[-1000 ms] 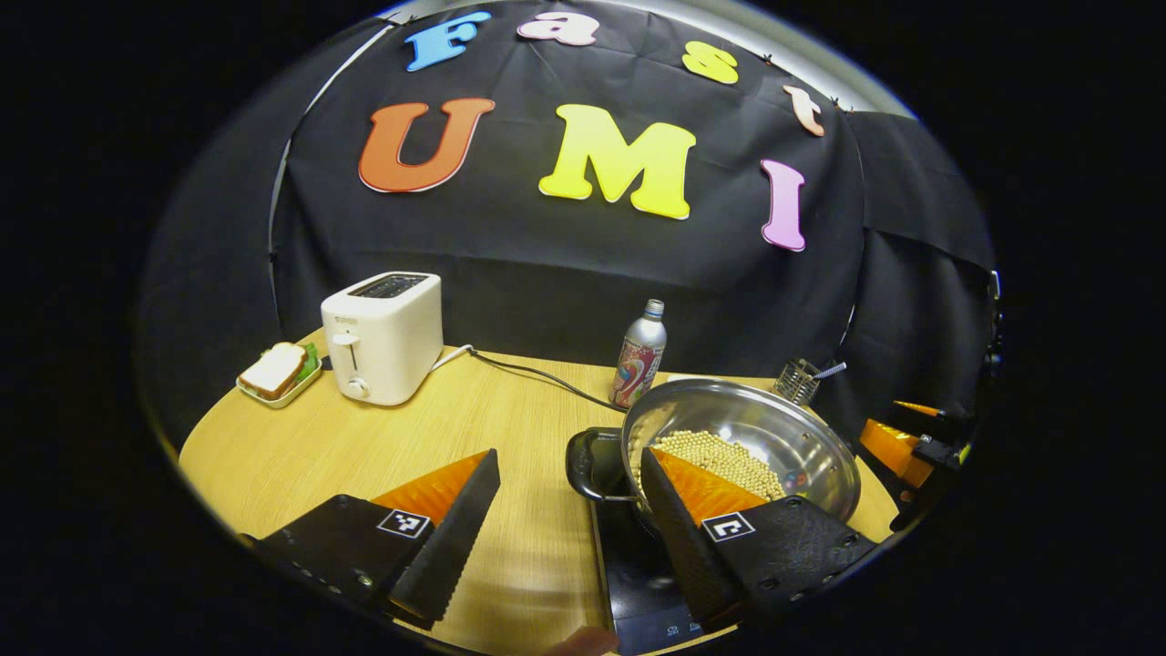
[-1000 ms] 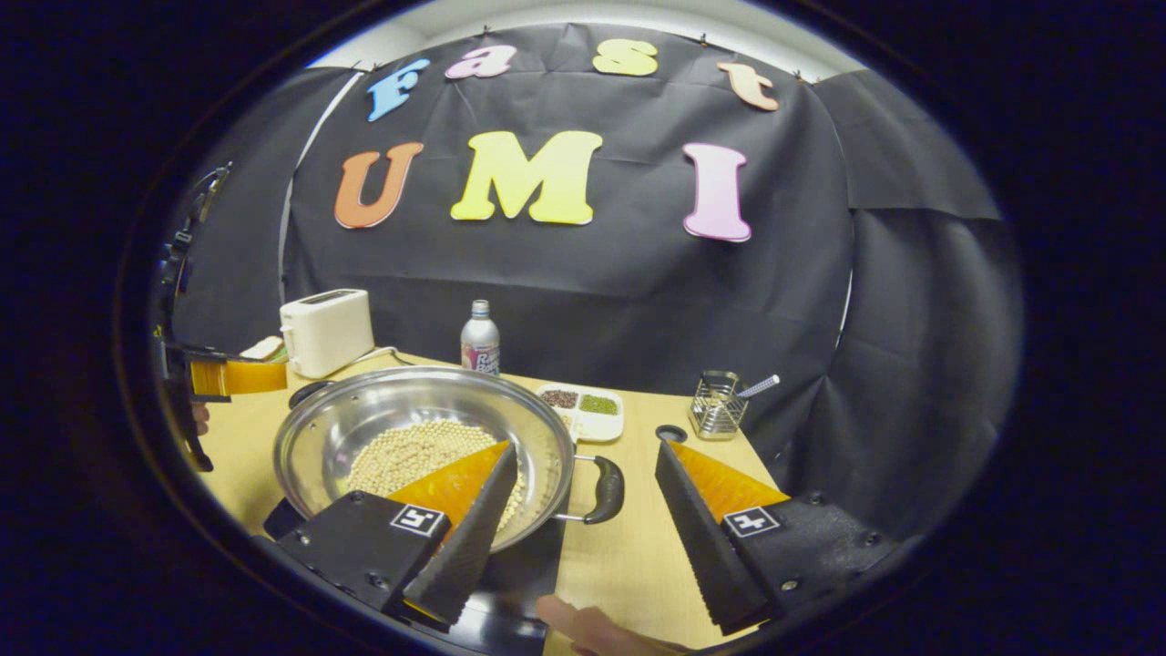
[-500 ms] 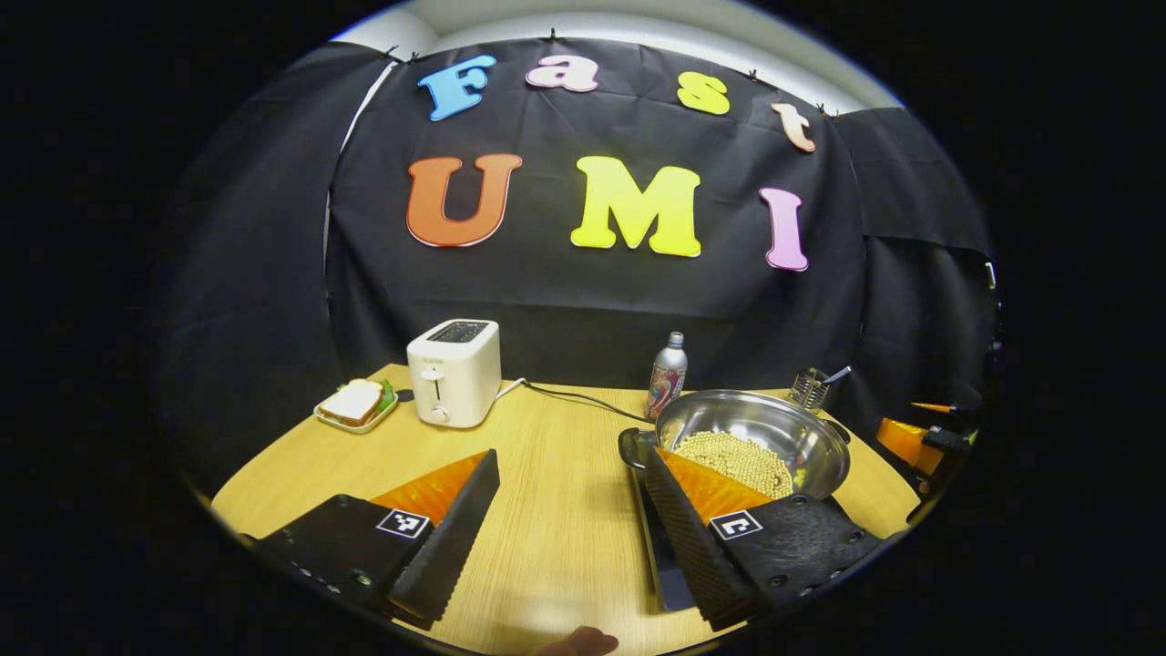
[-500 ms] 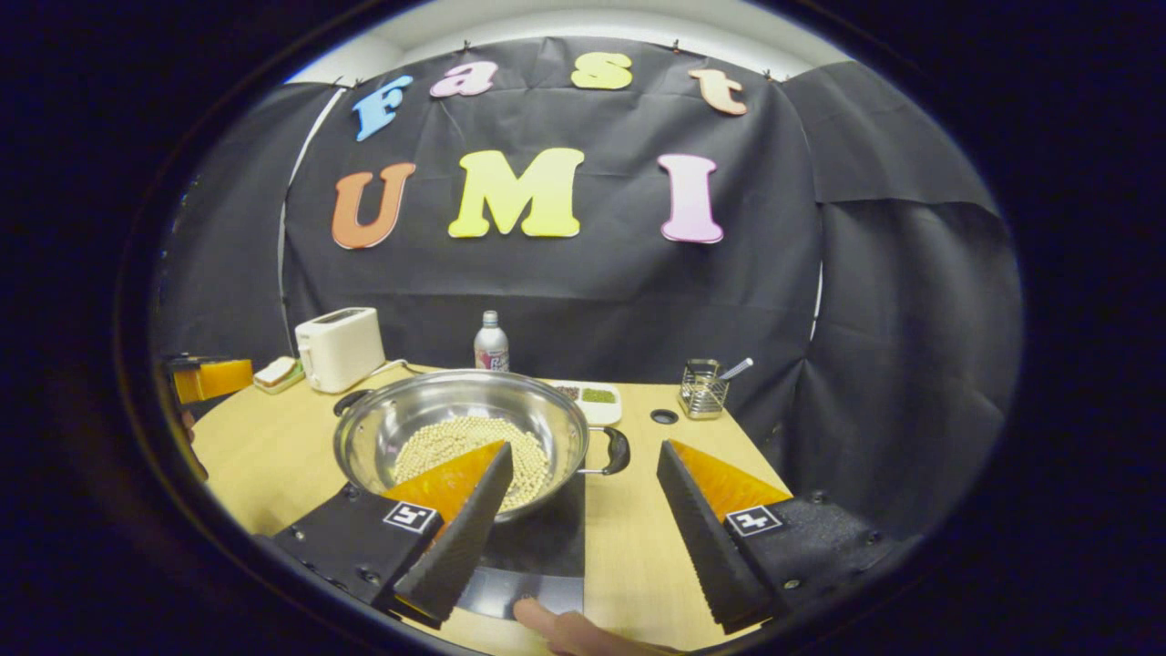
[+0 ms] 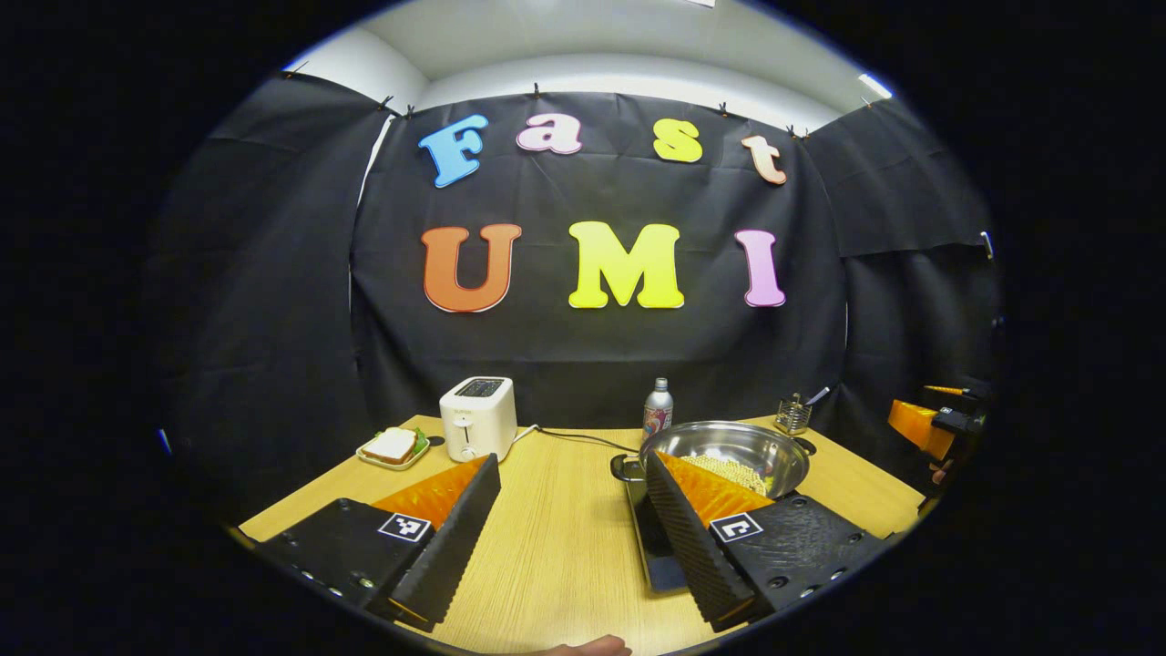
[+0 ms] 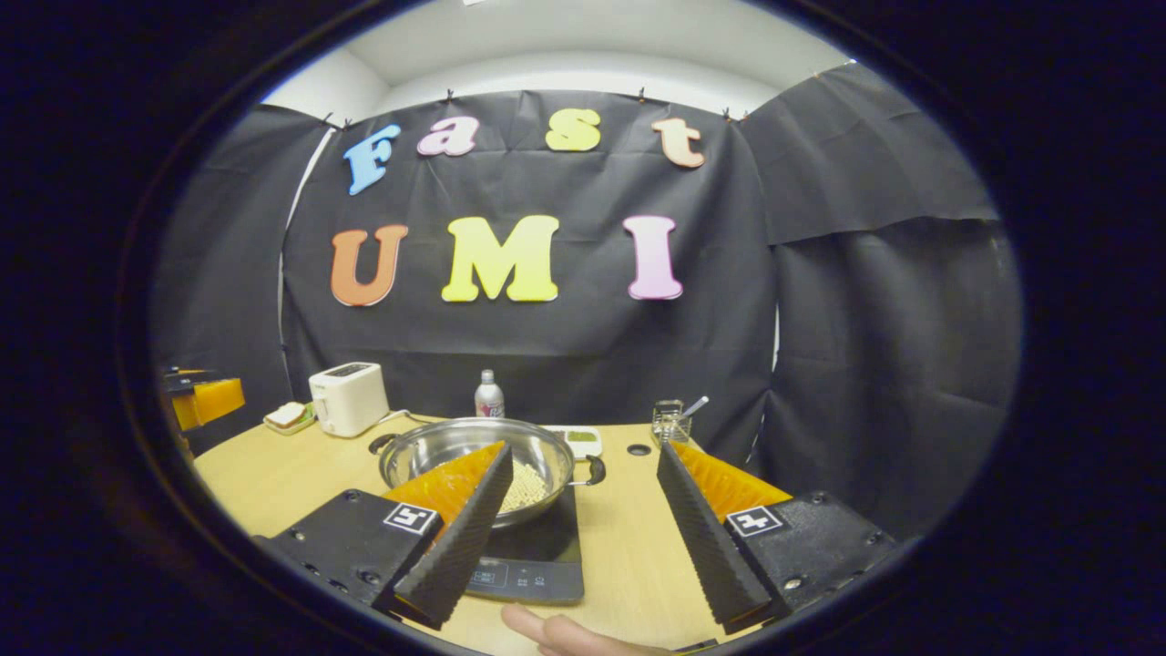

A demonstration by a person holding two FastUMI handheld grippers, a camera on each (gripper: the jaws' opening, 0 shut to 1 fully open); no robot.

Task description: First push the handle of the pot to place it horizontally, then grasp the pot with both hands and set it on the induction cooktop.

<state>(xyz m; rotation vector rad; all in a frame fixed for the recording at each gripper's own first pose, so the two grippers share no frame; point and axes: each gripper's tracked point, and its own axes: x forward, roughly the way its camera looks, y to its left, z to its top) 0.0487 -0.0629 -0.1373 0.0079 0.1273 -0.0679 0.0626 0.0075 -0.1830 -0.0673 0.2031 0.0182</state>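
White toaster [image 6: 347, 398] sits at table's [image 5: 556, 547] far left w/ sandwich plate [image 5: 393, 447] beside it. Drink bottle [image 6: 489, 396], divided dish [image 6: 576, 440] & wire utensil holder [image 6: 669, 422] stand along the back edge.

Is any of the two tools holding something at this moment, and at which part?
Nothing is held. The left tool and the right tool are both open and apart from the pot, which sits on the induction cooktop.

Place: staged kitchen booth
Walls: pinned black cloth backdrop [image 6: 547, 346]
Evidence: pale wooden table [image 6: 629, 547], white two-slot toaster [image 6: 348, 398], flat black induction cooktop [image 6: 537, 556]
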